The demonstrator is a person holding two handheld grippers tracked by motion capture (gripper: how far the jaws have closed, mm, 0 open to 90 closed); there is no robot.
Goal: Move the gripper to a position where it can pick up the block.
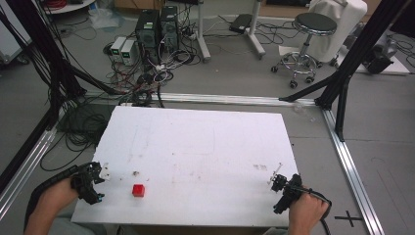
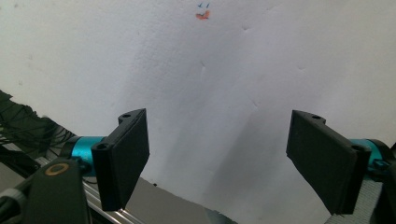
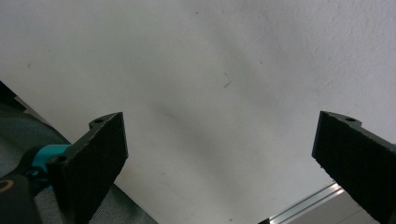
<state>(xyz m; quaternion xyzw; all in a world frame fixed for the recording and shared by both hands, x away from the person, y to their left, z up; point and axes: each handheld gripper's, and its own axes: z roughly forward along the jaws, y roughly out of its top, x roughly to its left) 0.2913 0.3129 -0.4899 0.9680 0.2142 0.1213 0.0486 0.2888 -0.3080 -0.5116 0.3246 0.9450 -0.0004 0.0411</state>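
Tongs sit in both my hands at the near edge of the white surface [image 1: 205,142], one pair at each lower corner of the high view. My left tongs [image 1: 100,172] rest at the lower left of the frame, over the surface's near-left corner, and in the left gripper view [image 2: 217,156] the two black jaws stand wide apart with nothing but white board between them. My right tongs [image 1: 274,177] are at the lower right of the high view, near the surface's near-right corner; in the right gripper view [image 3: 219,158] those jaws are also spread wide and empty. A small red block [image 1: 138,190] lies on the surface in the lower left part of the high view, near my left tongs but apart from them, well away from my right tongs. A small orange mark [image 2: 202,16] shows on the board at the top of the left gripper view. Beyond the far edge of the surface, on the floor, two computer towers [image 1: 157,27] stand among tangled cables at the upper left, and a round stool [image 1: 308,36] on wheels stands at the upper right.
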